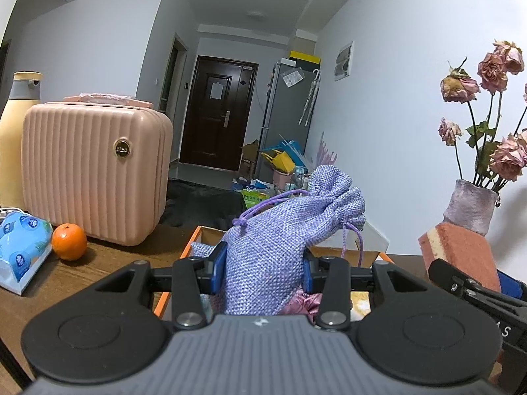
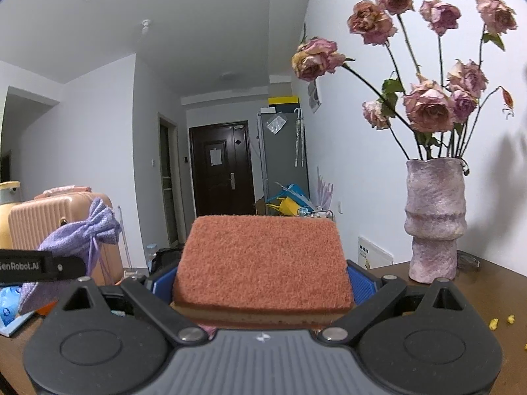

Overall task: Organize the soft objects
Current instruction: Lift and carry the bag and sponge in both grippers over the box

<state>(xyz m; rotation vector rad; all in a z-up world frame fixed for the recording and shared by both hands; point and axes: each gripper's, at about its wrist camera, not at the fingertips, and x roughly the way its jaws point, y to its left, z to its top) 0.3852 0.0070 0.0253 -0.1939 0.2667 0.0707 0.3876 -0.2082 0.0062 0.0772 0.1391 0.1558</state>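
In the left wrist view, the left gripper point(image 1: 265, 271) is clamping a lilac woven drawstring pouch point(image 1: 283, 230) between its blue pads, holding it above an orange-edged cardboard box point(image 1: 184, 256) on the wooden table point(image 1: 98, 263). A pink ribbed case point(image 1: 95, 171) is showing a round gold badge whose writing is too small to read. The box's contents are sitting mostly hidden behind the gripper.

In the right wrist view, the right gripper point(image 2: 262, 284) is squeezing a terracotta scouring sponge point(image 2: 260, 260), which is blocking the table ahead. At left, "GenRobot.AI" is appearing, cut off, on the other gripper's finger. A rough lilac vase point(image 2: 434, 217) of dried roses is standing at right.
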